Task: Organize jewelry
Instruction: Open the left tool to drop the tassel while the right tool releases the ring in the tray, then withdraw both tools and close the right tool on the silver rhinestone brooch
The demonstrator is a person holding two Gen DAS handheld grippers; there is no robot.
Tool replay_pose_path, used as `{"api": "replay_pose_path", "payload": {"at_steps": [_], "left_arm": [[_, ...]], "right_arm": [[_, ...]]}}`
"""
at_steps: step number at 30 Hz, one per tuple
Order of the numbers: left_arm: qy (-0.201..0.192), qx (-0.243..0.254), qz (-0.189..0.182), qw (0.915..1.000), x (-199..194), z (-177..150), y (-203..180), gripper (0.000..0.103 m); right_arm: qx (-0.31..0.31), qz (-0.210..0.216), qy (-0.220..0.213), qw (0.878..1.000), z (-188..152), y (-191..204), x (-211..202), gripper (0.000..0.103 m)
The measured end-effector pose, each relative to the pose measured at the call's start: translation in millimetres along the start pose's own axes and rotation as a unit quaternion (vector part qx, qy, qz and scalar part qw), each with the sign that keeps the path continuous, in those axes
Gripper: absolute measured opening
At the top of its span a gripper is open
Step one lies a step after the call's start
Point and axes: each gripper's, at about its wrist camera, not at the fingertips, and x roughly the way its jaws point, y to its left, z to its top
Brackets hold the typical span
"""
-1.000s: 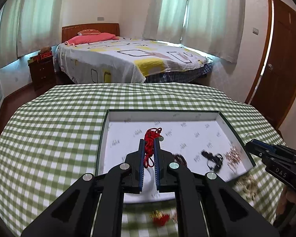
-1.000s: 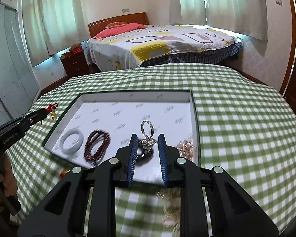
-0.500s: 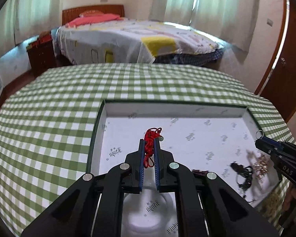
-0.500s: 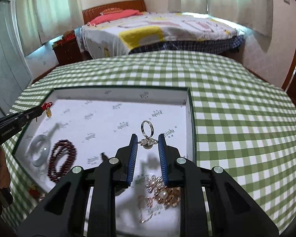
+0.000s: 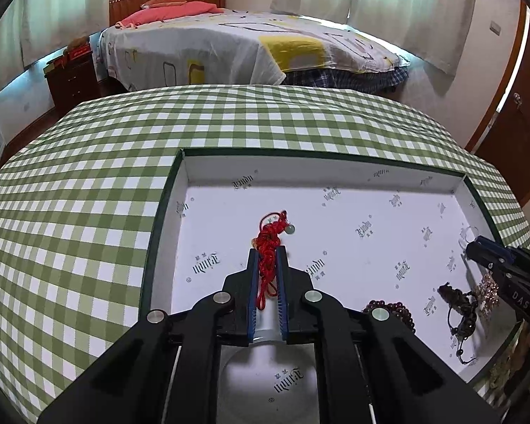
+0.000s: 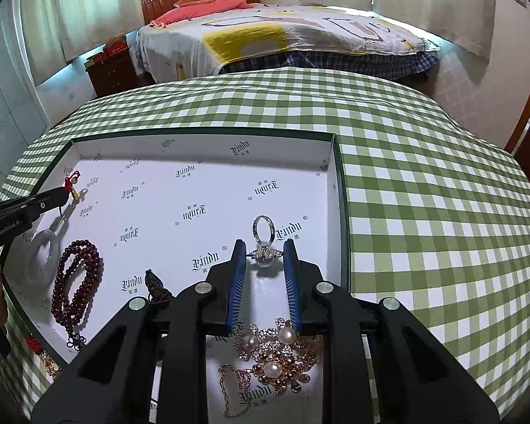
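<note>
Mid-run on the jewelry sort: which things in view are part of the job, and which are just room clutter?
Job: box; red cord charm in left gripper; silver ring in right gripper; bead bracelet; pearl brooch; white bangle.
Clutter: bed; nightstand.

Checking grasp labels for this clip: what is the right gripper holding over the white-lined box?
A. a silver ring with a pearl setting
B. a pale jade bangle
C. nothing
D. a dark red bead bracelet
A: the right gripper pinches the silver ring with a pearl setting by its setting, band upright, above the white-lined box.
</note>
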Motion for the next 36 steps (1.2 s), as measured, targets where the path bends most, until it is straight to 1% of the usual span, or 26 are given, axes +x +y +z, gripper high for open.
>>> {"api": "replay_pose_path", "payload": {"at_steps": [2, 5, 6, 7, 8, 9, 10, 15, 18, 27, 30, 36], "left_arm": [[0.004, 0.002, 0.003, 1.0, 2.1, -1.4, -1.3, 0.011], [0.004, 0.006, 0.005, 1.0, 1.2, -1.5, -2.8, 0.011], [0.004, 0.007, 0.004, 1.0, 2.0, -0.9, -2.2, 0.015], [0.004, 0.008, 0.004, 1.0, 1.6, -1.2, -2.7, 0.026], [0.001, 0.008, 0.006, 1.0, -0.2, -1.6, -2.7, 0.032], [-0.005, 0.007, 0.008, 0.9999, -2.8, -1.9, -3.4, 0.041], [-0.009, 0.007, 0.008, 0.9999, -4.3, -1.9, -3.2, 0.046], [-0.027, 0.002, 0.004, 0.9996, -17.5, -4.8, -2.4, 0.05], [-0.04, 0.001, 0.008, 0.9992, -27.2, -6.5, -3.8, 0.052], [-0.084, 0.003, 0.02, 0.9963, -59.8, -20.3, -5.1, 0.053], [-0.091, -0.001, 0.02, 0.9956, -67.8, -27.3, -4.3, 0.053], [-0.092, -0.003, 0.02, 0.9956, -81.5, -49.8, -4.4, 0.053]], "right_arm": [[0.0, 0.002, -0.001, 1.0, -0.4, 0.1, -0.2, 0.023], [0.002, 0.007, -0.002, 1.0, -0.6, 0.2, -1.4, 0.028], [0.004, 0.009, -0.002, 1.0, -0.7, 0.5, -2.0, 0.03], [0.006, 0.01, -0.002, 1.0, -0.7, 0.6, -2.7, 0.03], [0.008, 0.01, -0.004, 1.0, -0.8, 1.0, -4.1, 0.031], [0.01, 0.011, -0.006, 1.0, -1.3, 1.2, -5.9, 0.031], [0.011, 0.011, -0.008, 1.0, -1.9, 1.5, -7.9, 0.031], [0.016, 0.011, -0.021, 1.0, -4.5, 3.5, -20.2, 0.032], [0.019, 0.01, -0.029, 0.999, -6.3, 5.0, -28.6, 0.032], [0.021, 0.012, -0.053, 0.998, -18.4, 17.8, -59.4, 0.032], [0.019, 0.016, -0.057, 0.998, -25.0, 23.8, -68.3, 0.032], [0.012, 0.027, -0.057, 0.998, -46.7, 40.2, -82.9, 0.032]]}}
